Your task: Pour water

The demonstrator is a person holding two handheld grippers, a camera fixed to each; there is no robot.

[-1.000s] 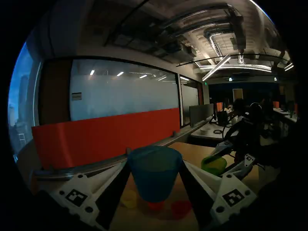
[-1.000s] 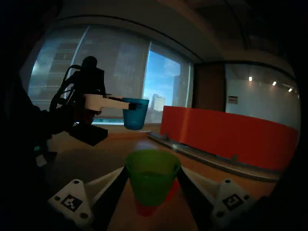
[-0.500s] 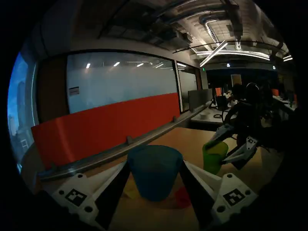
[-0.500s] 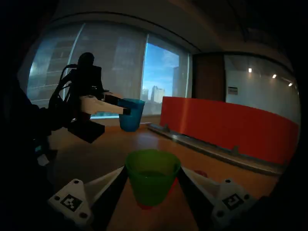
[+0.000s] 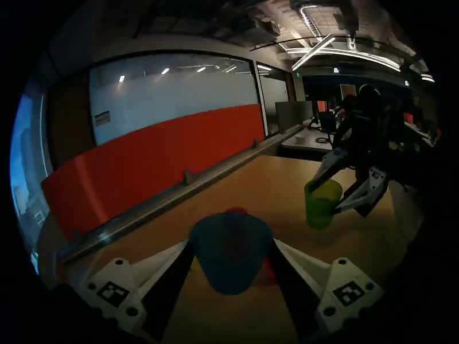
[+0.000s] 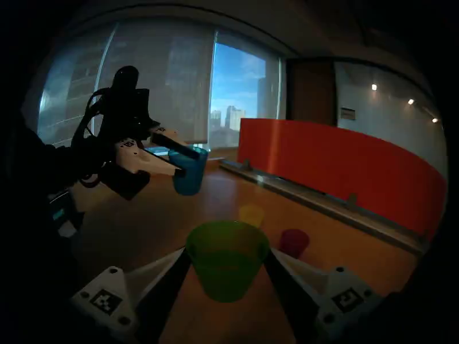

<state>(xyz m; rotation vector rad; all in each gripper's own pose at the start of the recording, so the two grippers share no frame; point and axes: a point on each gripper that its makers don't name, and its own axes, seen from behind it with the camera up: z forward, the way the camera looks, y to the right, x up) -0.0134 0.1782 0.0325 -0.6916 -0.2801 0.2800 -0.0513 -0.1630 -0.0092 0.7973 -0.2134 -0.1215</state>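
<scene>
Since one second ago both cameras have pitched down: the wooden surface (image 6: 143, 229) takes up more of each view, and the two grippers have come closer together.

1. Left gripper (image 5: 231, 246): the jaws stand at a medium width, set by the blue cup (image 5: 231, 265), and both fingers press on its sides. The cup is carried clear of the surface, rim up.
2. Right gripper (image 6: 228, 255): the jaws stand at the same medium width, closed on the green cup (image 6: 228, 275), one finger on each side. This cup is also off the surface, rim up.

View differences:
- The left gripper view shows the green cup at 2 o'clock from the blue cup, with the office desks beyond it.
- The right gripper view shows the blue cup at 11 o'clock from the green cup, against a bright window (image 6: 241, 86).
- The right gripper view also shows a yellow cup (image 6: 251, 215) at 12 o'clock and a red cup (image 6: 294, 241) at 2 o'clock, both standing on the surface.
- An orange-red partition (image 6: 356, 166) borders the surface.

Condition of the green cup: translucent wall, with a faint level line partway up. The contents cannot be told.
</scene>
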